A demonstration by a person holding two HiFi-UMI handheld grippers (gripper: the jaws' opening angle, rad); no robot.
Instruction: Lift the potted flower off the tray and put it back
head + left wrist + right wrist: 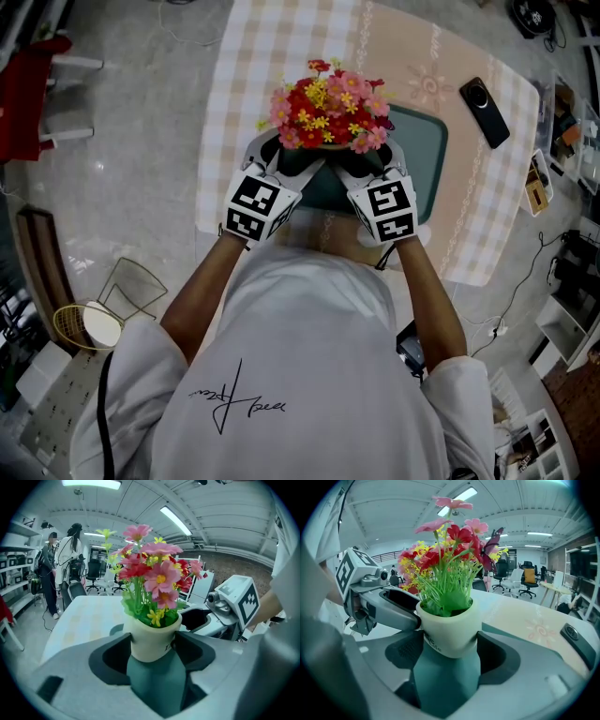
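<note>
The potted flower [328,112] is a small white pot [152,639] with pink, red and yellow blooms. It sits over the near edge of the dark teal tray [424,141] on the table. My left gripper [286,167] is shut on the pot from the left, its jaws pressing the pot's sides [152,649]. My right gripper [361,171] is shut on the same pot [450,632] from the right. Teal tray surface shows beneath the pot in both gripper views. Whether the pot's base touches the tray is hidden.
A black phone [485,111] lies on the patterned tablecloth [281,56] to the right of the tray. A red chair [33,89] stands far left and a wire basket [98,305] sits on the floor. Two people [61,555] stand in the distance.
</note>
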